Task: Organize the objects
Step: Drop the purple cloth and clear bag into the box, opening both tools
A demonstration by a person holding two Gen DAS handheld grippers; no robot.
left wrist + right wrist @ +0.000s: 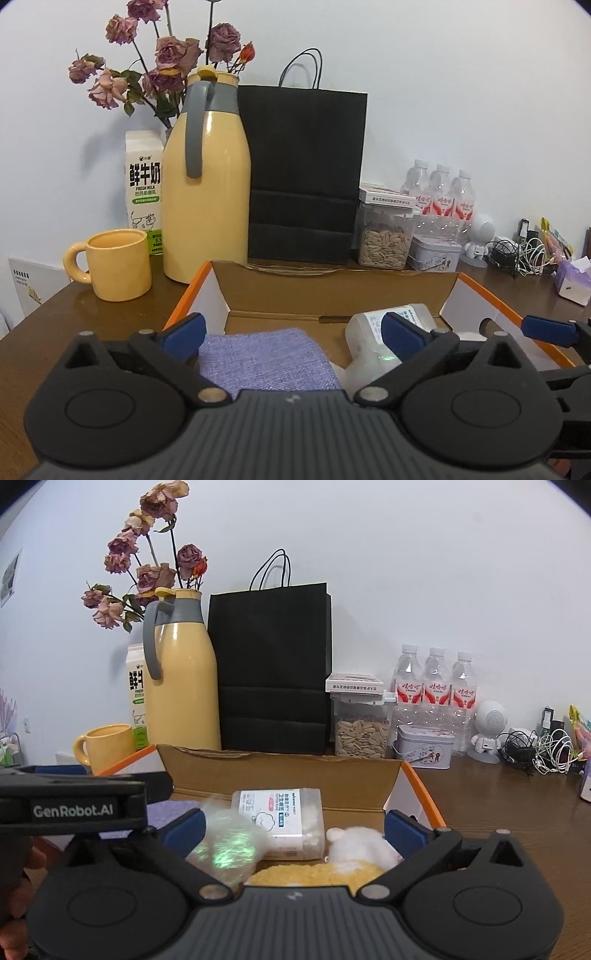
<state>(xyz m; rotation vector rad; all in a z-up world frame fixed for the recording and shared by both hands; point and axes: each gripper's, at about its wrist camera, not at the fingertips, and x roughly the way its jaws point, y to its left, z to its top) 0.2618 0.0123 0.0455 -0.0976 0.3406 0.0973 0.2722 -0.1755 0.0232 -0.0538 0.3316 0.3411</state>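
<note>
From the left wrist, the left claw (pixel 293 334) gapes wide and empty over the folded lilac woven cloth (pixel 266 356), lying in the open orange-edged cardboard box (pixel 332 291) on the brown worktop (pixel 92 321); seemingly packed there for tidiness. From the right wrist, the right claw (pixel 293 832) likewise stands fully open, gripping nothing, above the clear plastic cotton-swab tub (pixel 280 821) and white fluffy toy (pixel 360 847) in that box.

Cloth (pixel 266 354) in box (pixel 332 291), left

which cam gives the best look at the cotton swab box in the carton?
Right wrist. The cotton swab box lies almost fully in view there, label facing the camera, with only its lower left corner behind a shiny wrapper. In the left wrist view the box is partly blocked by a blue fingertip of the left hand-held gripper.
</note>
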